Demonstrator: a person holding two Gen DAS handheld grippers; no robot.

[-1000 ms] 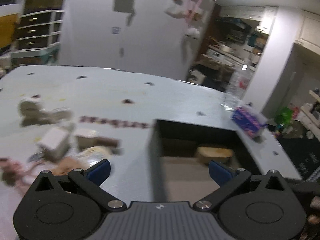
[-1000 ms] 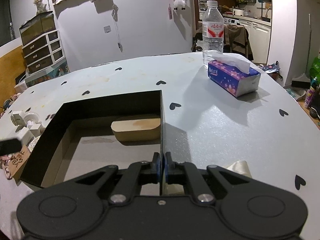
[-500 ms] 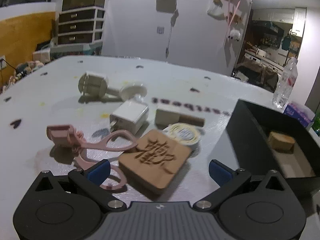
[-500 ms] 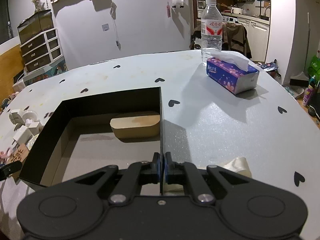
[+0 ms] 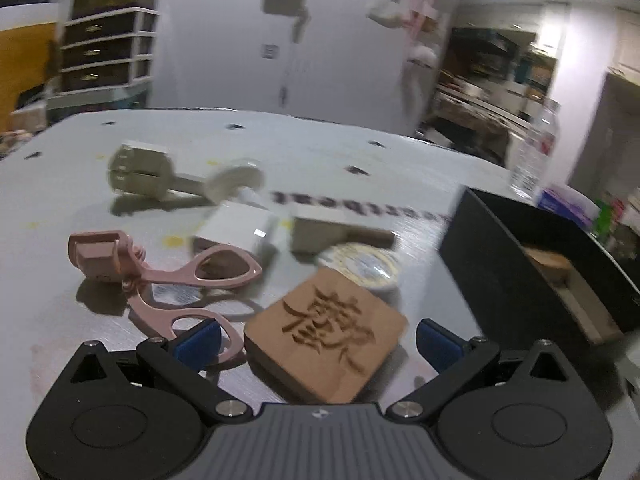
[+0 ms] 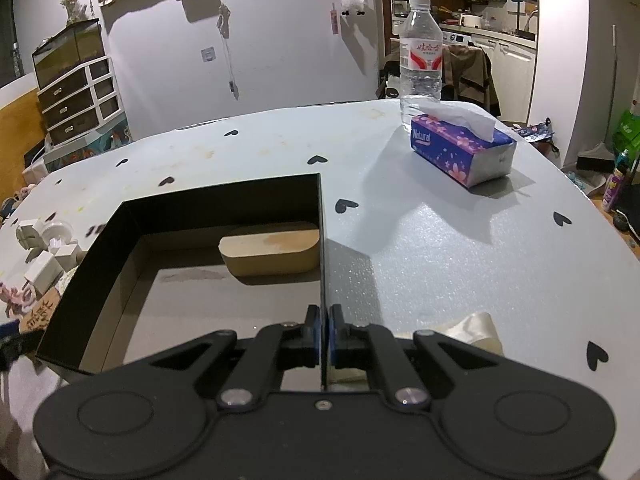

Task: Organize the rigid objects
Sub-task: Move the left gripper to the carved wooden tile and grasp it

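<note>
My left gripper point(image 5: 316, 344) is open, its blue pads on either side of a carved wooden square block point(image 5: 326, 336) on the table. A pink eyelash curler point(image 5: 160, 276) lies to its left, and a round tin point(image 5: 362, 270), a white charger point(image 5: 236, 230), a wooden block point(image 5: 320, 232) and a white spool piece point(image 5: 148, 172) lie beyond. My right gripper point(image 6: 322, 330) is shut on the right wall of the black box point(image 6: 321, 240), which holds an oblong wooden box point(image 6: 270, 248). The black box also shows in the left wrist view point(image 5: 500, 280).
A tissue pack point(image 6: 462, 150) and a water bottle point(image 6: 420, 56) stand at the table's far right. A crumpled cream scrap point(image 6: 472, 330) lies beside my right gripper. The grey table point(image 6: 440, 240) has black heart marks.
My left gripper swung left from the black box to the pile of objects and moved in around the carved block. My right gripper kept hold of the box wall.
</note>
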